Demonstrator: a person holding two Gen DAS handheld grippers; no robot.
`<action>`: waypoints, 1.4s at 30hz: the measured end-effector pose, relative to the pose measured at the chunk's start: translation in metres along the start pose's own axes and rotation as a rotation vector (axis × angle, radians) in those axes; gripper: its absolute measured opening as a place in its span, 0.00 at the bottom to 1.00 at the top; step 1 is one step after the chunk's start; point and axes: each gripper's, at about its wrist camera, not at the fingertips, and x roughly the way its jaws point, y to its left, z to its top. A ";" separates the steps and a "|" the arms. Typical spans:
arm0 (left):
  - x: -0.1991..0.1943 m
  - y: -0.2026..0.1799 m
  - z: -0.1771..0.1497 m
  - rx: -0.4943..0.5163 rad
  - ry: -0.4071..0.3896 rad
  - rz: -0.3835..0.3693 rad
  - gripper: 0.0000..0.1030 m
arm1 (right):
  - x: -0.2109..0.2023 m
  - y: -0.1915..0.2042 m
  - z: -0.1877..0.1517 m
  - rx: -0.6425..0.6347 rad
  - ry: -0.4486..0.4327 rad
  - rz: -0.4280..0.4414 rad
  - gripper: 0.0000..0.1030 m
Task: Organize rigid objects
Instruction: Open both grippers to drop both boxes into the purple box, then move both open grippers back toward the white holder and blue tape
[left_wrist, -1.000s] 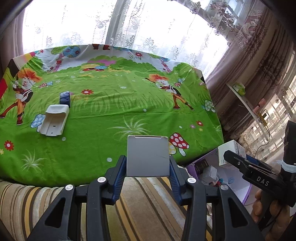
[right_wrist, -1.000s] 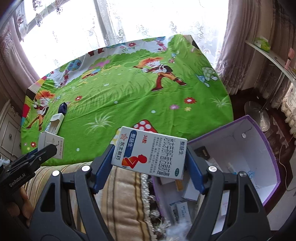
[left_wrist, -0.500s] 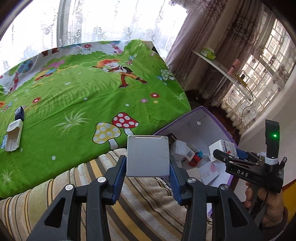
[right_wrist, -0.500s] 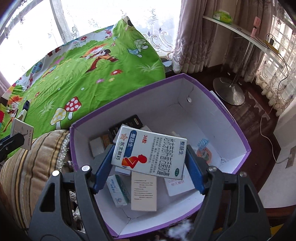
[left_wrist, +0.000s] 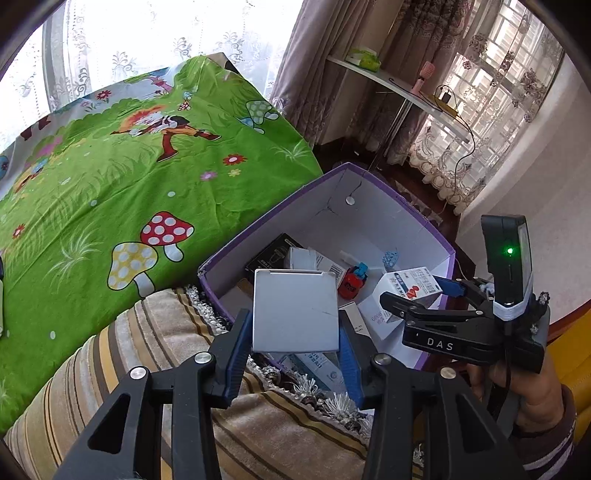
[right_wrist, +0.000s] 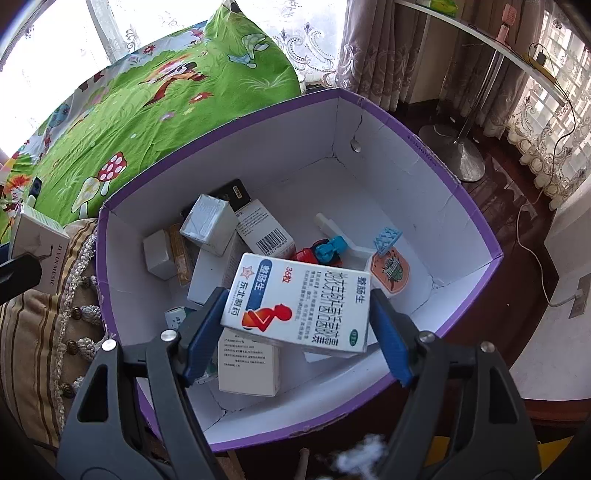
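Note:
My right gripper (right_wrist: 297, 295) hangs inside the open purple-rimmed box (right_wrist: 406, 136), gripping a white medicine carton (right_wrist: 299, 306) with a red figure and blue label. Its jaws are opening, though both blue pads still touch the carton's ends. The left wrist view shows the same carton (left_wrist: 410, 284) low over the box's contents. My left gripper (left_wrist: 295, 332) is shut on a flat grey-white box (left_wrist: 295, 310), held above the purple box's near-left corner (left_wrist: 207, 269). This grey-white box (right_wrist: 37, 251), with printed lettering on its side, appears at the right wrist view's left edge.
The purple box holds several cartons, a red and blue toy car (right_wrist: 325, 251) and a small orange-printed pack (right_wrist: 389, 271). A striped cushion (left_wrist: 155, 362) lies between it and the green cartoon bedsheet (left_wrist: 129, 177). A person's hand (left_wrist: 532, 398) holds the right gripper. A stand's base (right_wrist: 454, 151) sits on the floor.
Both grippers swung from over the bed to the purple box. The right one sank into it with the medicine carton. The left one came up to its near corner with the grey-white box.

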 end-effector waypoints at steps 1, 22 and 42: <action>0.001 -0.002 0.001 0.003 0.006 -0.009 0.44 | 0.000 0.000 0.000 0.001 0.000 0.001 0.77; -0.009 0.034 0.000 -0.111 -0.010 -0.024 0.51 | -0.015 0.041 0.018 -0.069 -0.039 0.050 0.82; -0.058 0.208 -0.022 -0.343 -0.061 0.226 0.60 | -0.021 0.155 0.062 -0.269 -0.058 0.160 0.82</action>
